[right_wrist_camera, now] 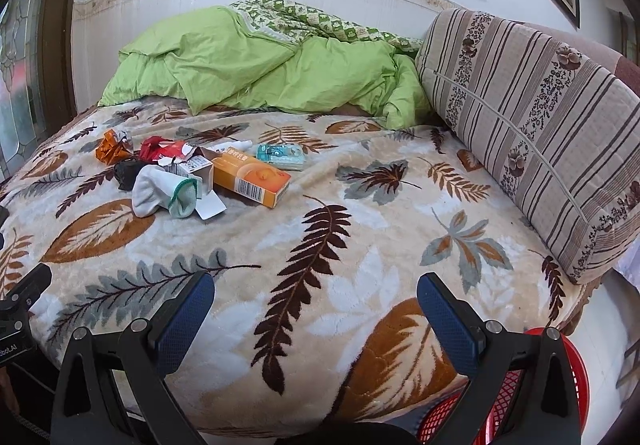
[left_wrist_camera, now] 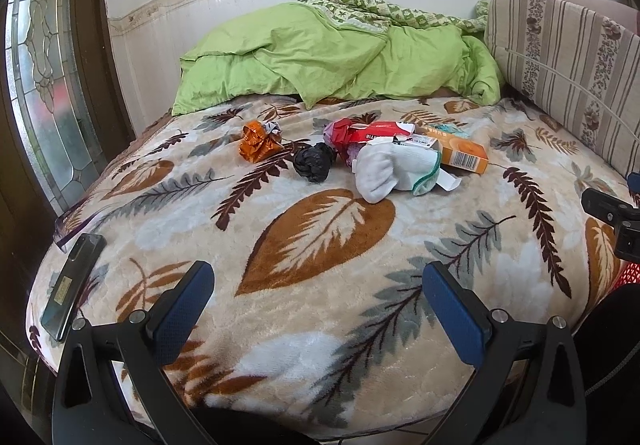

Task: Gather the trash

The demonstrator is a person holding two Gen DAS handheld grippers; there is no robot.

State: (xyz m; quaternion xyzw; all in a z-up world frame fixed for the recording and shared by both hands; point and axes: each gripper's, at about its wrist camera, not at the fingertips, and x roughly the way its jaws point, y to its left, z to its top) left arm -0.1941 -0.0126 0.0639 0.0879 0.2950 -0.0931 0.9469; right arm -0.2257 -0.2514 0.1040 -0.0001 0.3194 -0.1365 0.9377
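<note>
A small heap of litter is lying mid-bed on a leaf-patterned fleece blanket (left_wrist_camera: 320,237), well ahead of 2 hand-held grippers that are hovering at the near edge. The left gripper (left_wrist_camera: 318,301) is showing its blue-padded fingers (left_wrist_camera: 182,309) spread wide, grasping nothing and touching nothing; the right gripper (right_wrist_camera: 316,309) is likewise fully released and empty, above a red mesh basket (right_wrist_camera: 560,365) by the bed's corner.

In the pile, a crumpled orange foil wrapper (left_wrist_camera: 258,141) is sitting apart to the left, a black plastic wad (left_wrist_camera: 314,162) just beside a red wrapper (left_wrist_camera: 344,135), and a white sock (left_wrist_camera: 390,169) is resting against an open white carton (right_wrist_camera: 196,165). An orange medicine box (right_wrist_camera: 250,179) is lying beside them, with a teal packet (right_wrist_camera: 280,156) just behind it.

All of it is looking light. The foil and plastic would likely crush softly under the pads, so a pinch across the bulk should hold. The orange box appears stiffer but thin-walled; closing across its narrow sides would be safer than across its glossy faces. The limp sock would be drooping from any hold and could drag the plush blanket. A dark phone (left_wrist_camera: 74,285) is lying at the bed's left edge.
</note>
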